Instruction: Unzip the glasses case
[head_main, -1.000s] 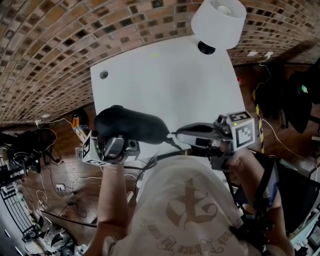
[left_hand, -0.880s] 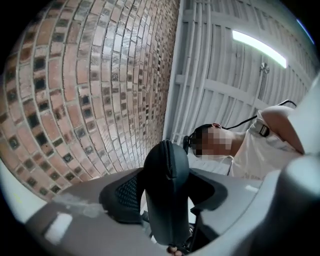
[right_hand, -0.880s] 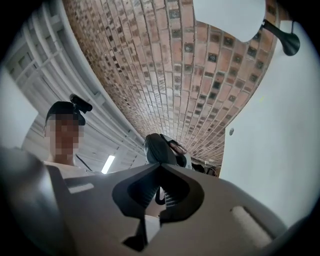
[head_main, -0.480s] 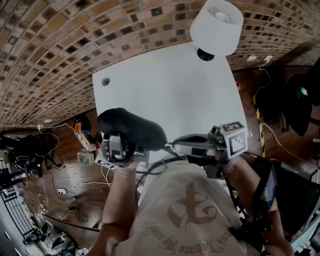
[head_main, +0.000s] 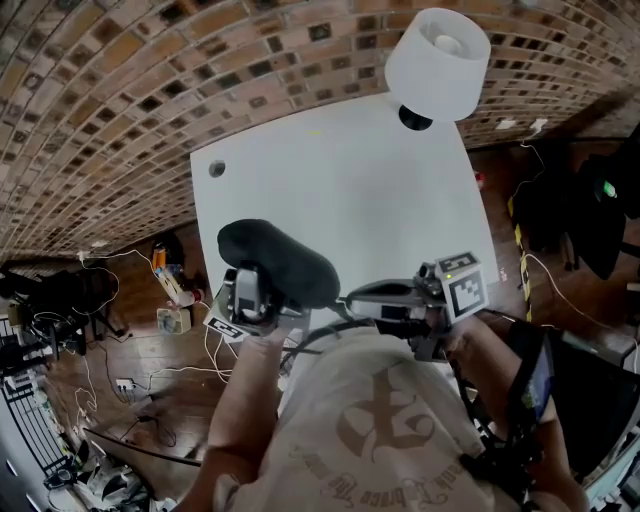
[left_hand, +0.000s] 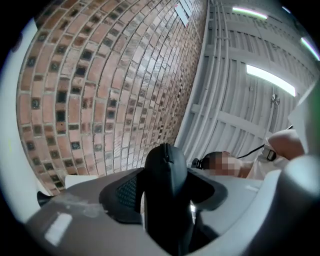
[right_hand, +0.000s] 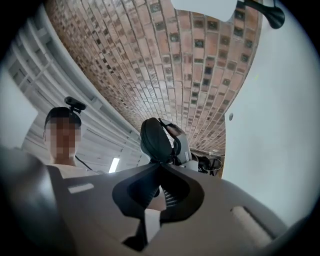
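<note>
Watching from my desk, I weighed the risks from the left side across. The left gripper held the glasses case up off the table, pointing steeply upward with its jaws spread wide around the case's flat faces. The zip seam ran along the narrow edge between those jaws and down into the gripper's throat. I judged that a slider drawn round would jam there, or that the squeeze would bind the teeth. A sideways tug could also have twisted the rounded shell out of the pads and dropped it onto the white table or past its edge. The right gripper had its jaws pressed fully together, with the tips right at the case's near end. I guessed the thin pull was nipped there, though no view confirmed it, and so small a tab could have slipped free under load. As for materials, the brick wall behind looked rough and mottled. The case was matte black, an elongated oval with a stiff-looking shell and a raised zip ridge. Both grippers were smooth grey moulded plastic with dark textured pads. The tabletop was flat and glossy, and a white drum-shaped lamp stood at its far right corner.
</note>
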